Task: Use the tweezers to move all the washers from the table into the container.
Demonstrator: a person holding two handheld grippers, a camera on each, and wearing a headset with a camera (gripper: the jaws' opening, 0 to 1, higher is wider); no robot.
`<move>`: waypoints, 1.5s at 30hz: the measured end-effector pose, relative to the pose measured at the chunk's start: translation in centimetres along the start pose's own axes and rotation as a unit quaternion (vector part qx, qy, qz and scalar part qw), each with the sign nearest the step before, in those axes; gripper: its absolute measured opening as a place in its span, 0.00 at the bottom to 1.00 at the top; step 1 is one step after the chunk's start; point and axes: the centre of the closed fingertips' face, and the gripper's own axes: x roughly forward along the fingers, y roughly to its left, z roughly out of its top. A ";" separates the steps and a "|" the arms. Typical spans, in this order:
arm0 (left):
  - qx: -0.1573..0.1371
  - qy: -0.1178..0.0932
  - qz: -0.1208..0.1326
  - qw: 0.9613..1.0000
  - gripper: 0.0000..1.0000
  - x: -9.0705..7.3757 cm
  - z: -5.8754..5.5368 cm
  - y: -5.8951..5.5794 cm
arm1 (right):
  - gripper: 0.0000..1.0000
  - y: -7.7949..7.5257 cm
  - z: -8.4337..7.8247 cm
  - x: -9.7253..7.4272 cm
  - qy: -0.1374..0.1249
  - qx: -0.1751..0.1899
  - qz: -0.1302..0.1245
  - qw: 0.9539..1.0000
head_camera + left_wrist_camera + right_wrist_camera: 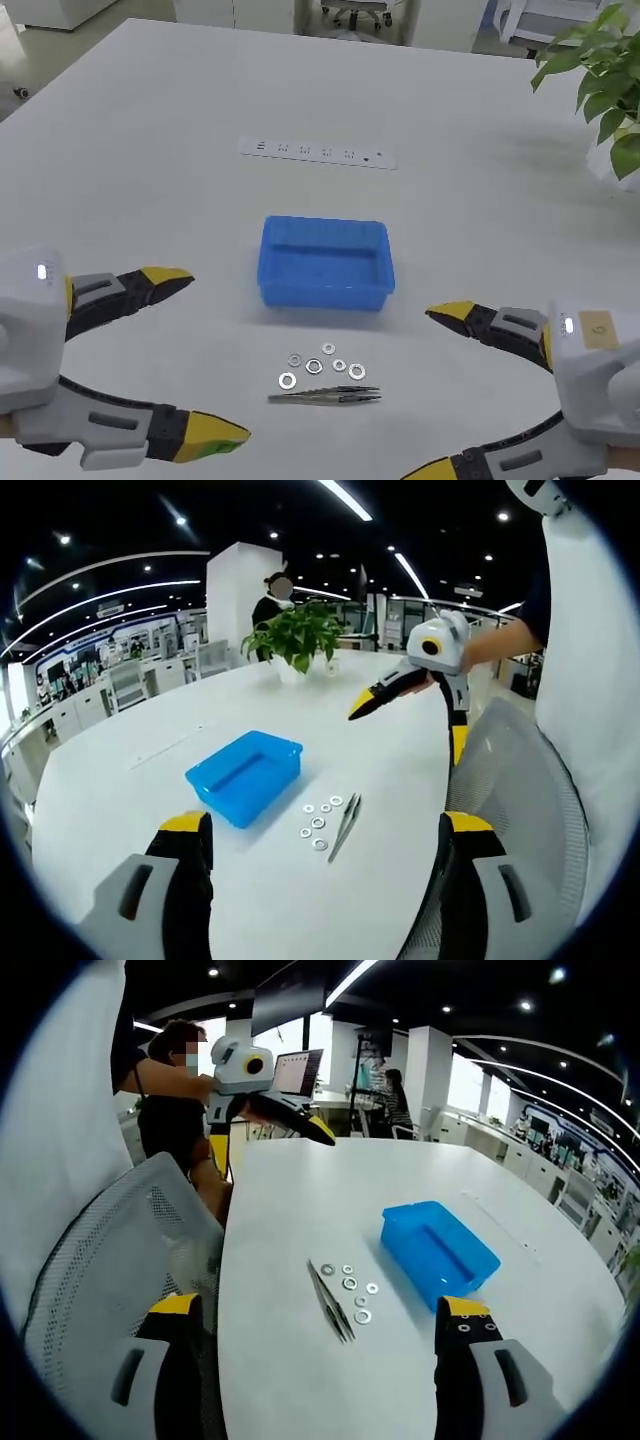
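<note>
— On the table (150, 120), at 6 o'clock from the blue container (325, 262), washers (322, 364) lay loose, with tweezers (325, 397) just beside them. What stood around?
— Left gripper (215, 354) and right gripper (420, 392) flanked them, jaws spread wide, holding nothing. Power strip (318, 153) lay at 12 o'clock, plant (600, 70) at 2.

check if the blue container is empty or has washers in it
Empty: the blue container has a bare floor, and the washers lie on the table beside the tweezers.
</note>
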 end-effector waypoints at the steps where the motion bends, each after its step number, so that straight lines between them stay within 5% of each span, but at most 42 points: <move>1: 0.001 0.000 -0.001 1.000 0.99 0.0 0.0 0.0 | 0.97 0.0 0.0 0.0 0.000 0.002 0.001 1.000; 45: -0.005 0.006 -0.006 1.000 0.98 0.3 -1.0 0.5 | 0.94 -0.7 -0.8 0.2 0.013 0.015 0.000 1.000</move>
